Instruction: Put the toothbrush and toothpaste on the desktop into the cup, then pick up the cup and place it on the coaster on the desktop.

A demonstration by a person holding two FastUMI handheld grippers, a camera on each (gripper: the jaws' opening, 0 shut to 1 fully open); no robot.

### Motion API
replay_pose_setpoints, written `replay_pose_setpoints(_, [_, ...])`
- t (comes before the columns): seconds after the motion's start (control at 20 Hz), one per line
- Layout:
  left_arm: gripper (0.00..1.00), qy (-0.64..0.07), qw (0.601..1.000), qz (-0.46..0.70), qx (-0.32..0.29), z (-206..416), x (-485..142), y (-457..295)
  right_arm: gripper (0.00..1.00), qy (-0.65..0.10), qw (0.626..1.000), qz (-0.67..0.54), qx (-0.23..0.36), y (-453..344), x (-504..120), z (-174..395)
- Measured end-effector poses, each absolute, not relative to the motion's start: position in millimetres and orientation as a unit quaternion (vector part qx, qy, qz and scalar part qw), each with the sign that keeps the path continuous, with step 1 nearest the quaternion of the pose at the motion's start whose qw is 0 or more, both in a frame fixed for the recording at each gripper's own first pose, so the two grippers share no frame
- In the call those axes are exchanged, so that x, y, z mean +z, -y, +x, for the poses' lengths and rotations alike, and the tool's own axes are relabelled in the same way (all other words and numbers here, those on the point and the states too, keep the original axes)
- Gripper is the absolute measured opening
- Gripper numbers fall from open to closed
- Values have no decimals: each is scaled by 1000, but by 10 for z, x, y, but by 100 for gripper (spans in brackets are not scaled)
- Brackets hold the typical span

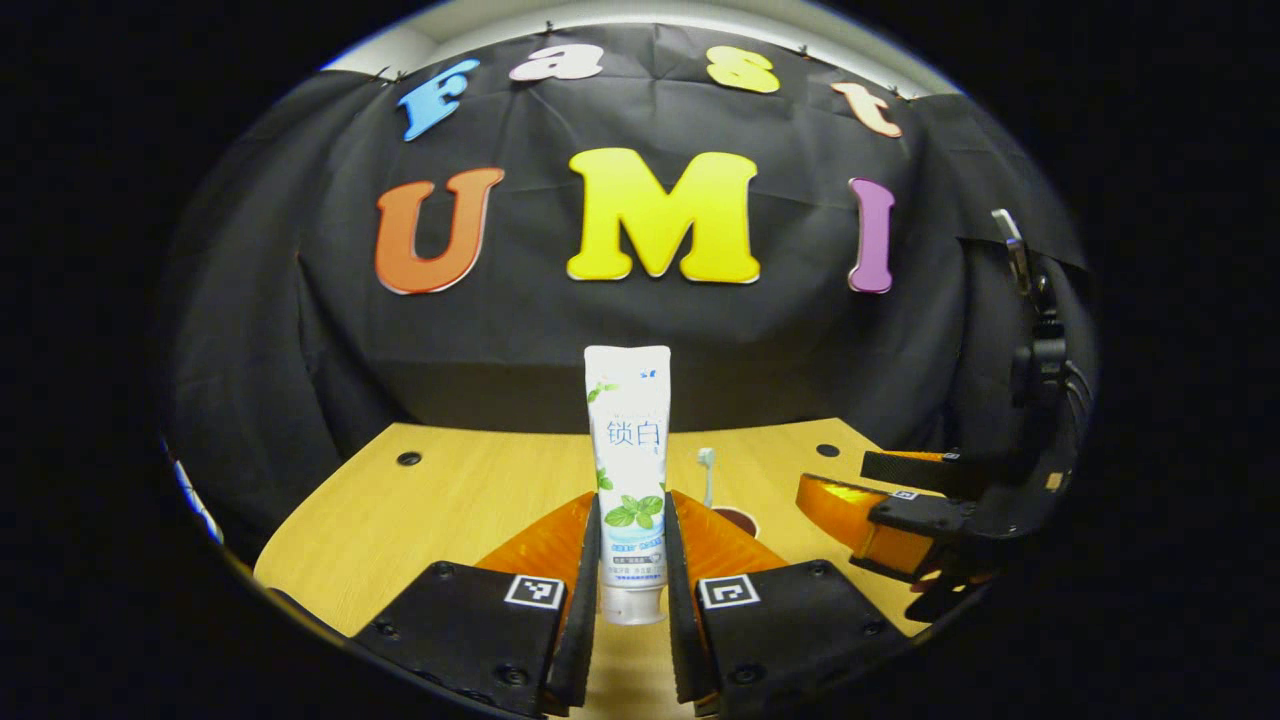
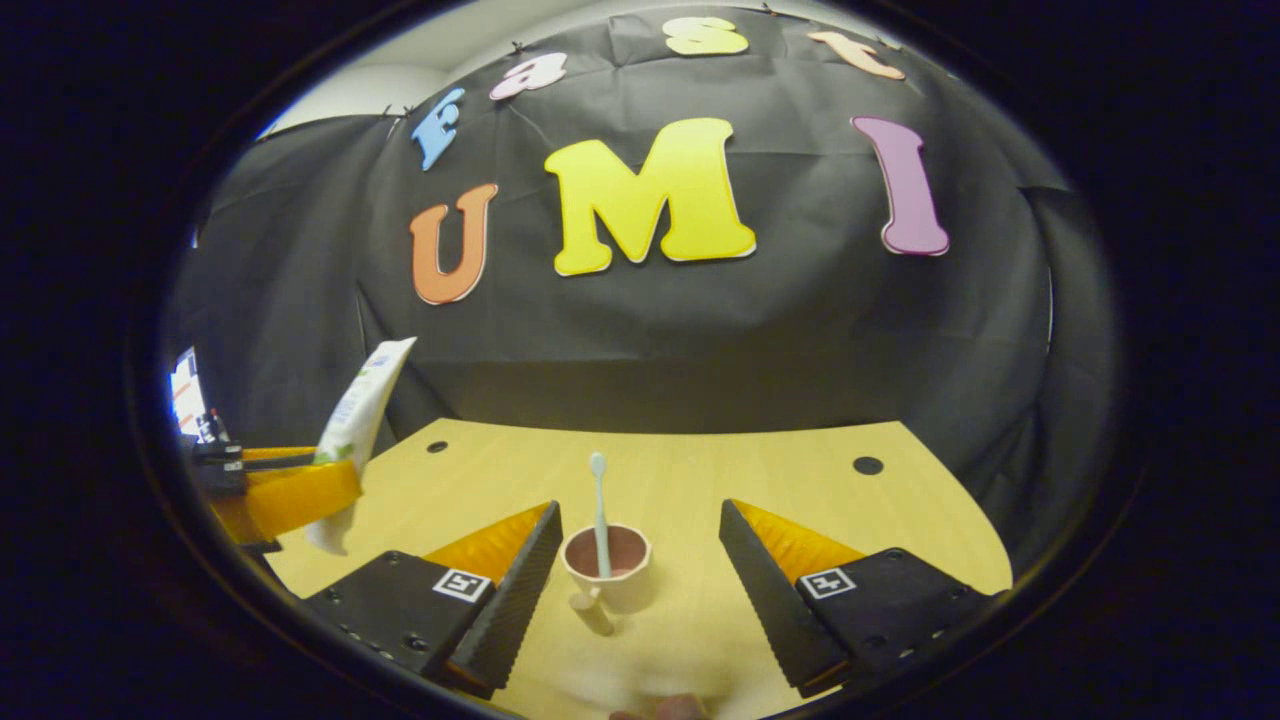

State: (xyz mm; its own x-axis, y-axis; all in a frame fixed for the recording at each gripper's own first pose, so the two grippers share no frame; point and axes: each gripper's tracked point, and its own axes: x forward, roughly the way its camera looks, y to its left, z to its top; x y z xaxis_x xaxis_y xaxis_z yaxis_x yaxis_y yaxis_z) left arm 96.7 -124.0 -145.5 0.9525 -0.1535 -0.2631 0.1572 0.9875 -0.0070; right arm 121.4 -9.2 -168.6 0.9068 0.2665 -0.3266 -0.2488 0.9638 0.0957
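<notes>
Tongs first, from the left gripper view: my left tongs (image 1: pixel 632 580) are clamped on the toothpaste (image 1: pixel 628 470), both fingers pressing its lower body, with the cap end hanging down between them and the flat crimped end pointing up. The tube stands upright, lifted above the worktop (image 1: pixel 440 490). Just behind my right-hand finger I can see the rim of the cup (image 1: pixel 738 518) and the head of the toothbrush (image 1: pixel 706 460) rising beside the tube. At the right edge of this view sit my right tongs (image 1: pixel 880 500), seen side-on with a gap between the fingers. Two dark round holes mark the far part of the worktop.

From the right gripper view, my right tongs (image 2: pixel 640 560) are spread wide and grip nothing. The cup (image 2: pixel 607 570) stands on the worktop (image 2: pixel 800 480) between the two fingers, apart from both, with its handle turned toward the camera. The toothbrush (image 2: pixel 599 510) stands in the cup, bristle end up, leaning only slightly. Off to the left I see my left tongs (image 2: pixel 290 495) holding the toothpaste (image 2: pixel 358 420), which tilts here, top end to the right, raised clear of the worktop and well apart from the cup. I cannot make out the coaster.
</notes>
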Motion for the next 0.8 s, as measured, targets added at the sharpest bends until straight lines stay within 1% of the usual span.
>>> replay_pose_setpoints(0.2, [35, -93, 986, 9, -136, 1363, -1687, 1731, 93, -173, 979, -8, 104, 473, -1612, 1026])
replay_pose_setpoints(0.25, [35, -88, 986, 8, -144, 1435, -1745, 1816, 96, -179, 979, -15, 95, 568, -1653, 984])
replay_pose_setpoints(0.6, [35, -13, 986, 23, -163, 1903, -1938, 2098, 96, -241, 970, -28, 32, 1075, -2138, 794])
replay_pose_setpoints(0.65, [35, -9, 985, 29, -170, 1939, -2005, 2161, 94, -249, 968, -31, 26, 1130, -2199, 775])
replay_pose_setpoints(0.7, [35, -8, 984, 37, -176, 1950, -2104, 2195, 96, -255, 966, -34, 23, 1166, -2246, 759])
replay_pose_setpoints(0.75, [35, -10, 983, 41, -178, 1962, -2195, 2221, 96, -258, 965, -37, 22, 1189, -2278, 748])
replay_pose_setpoints(0.8, [35, -13, 983, 42, -176, 1980, -2295, 2206, 94, -260, 965, -38, 20, 1205, -2301, 744])
